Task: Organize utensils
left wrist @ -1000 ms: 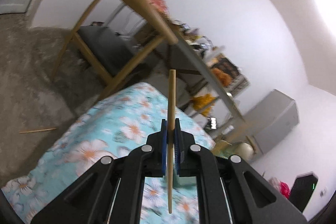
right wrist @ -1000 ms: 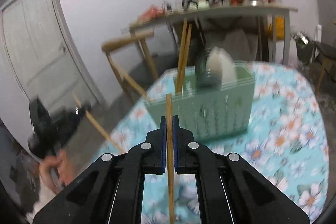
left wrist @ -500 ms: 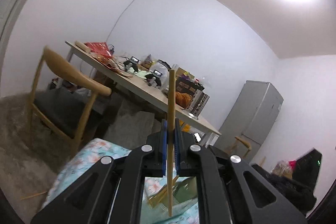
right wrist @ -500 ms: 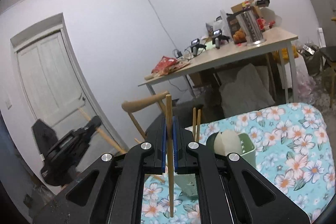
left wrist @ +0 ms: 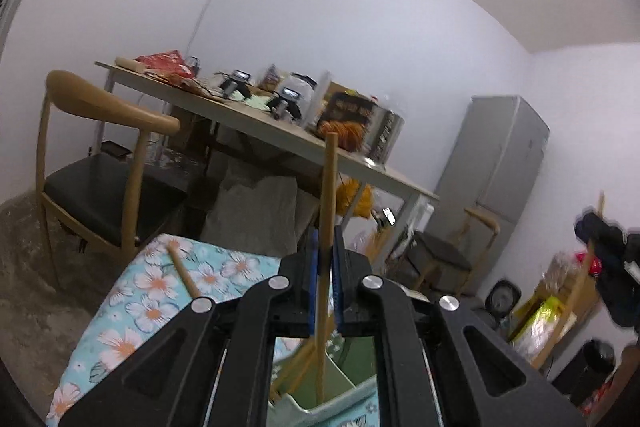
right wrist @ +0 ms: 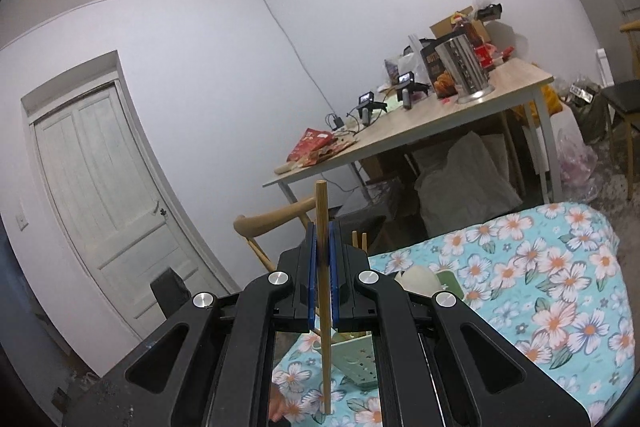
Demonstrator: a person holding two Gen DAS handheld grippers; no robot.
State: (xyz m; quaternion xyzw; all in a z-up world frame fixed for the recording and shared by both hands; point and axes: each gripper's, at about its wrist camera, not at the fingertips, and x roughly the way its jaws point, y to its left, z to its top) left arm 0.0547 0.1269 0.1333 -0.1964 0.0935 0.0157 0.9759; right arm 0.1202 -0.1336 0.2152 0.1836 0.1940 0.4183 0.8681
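We count two grippers, each with its blue pads clamped on one wooden chopstick; the left gripper (left wrist: 324, 259) holds its chopstick (left wrist: 327, 195) roughly upright, upper end well above the pads, lower end reaching down into the green utensil holder (left wrist: 340, 393) seen between the gripper's arms; whether the tip touches the holder's floor we cannot tell.

The right gripper (right wrist: 324, 255) pinches a second chopstick (right wrist: 323, 307), also near upright; its lower end hangs in front of the floral cloth (right wrist: 560, 267), beside the holder's perforated wall (right wrist: 356, 363) and outside it.

Chopsticks already in the holder: in the right wrist view two tips (right wrist: 359, 241) stand side by side just right of the pads; in the left wrist view we make out at least two slanted sticks (left wrist: 300, 363) inside, exact count unclear. A pale rounded utensil (right wrist: 418, 277) also sits in the holder; its kind we cannot tell.

One more loose chopstick (left wrist: 183, 273) lies on the cloth in the left wrist view, apart from the holder.

Surroundings: one long cluttered table (right wrist: 440, 119); one wooden chair with black seat (left wrist: 100, 131) beside it; one grey refrigerator (left wrist: 500, 163); one white door (right wrist: 100, 195).
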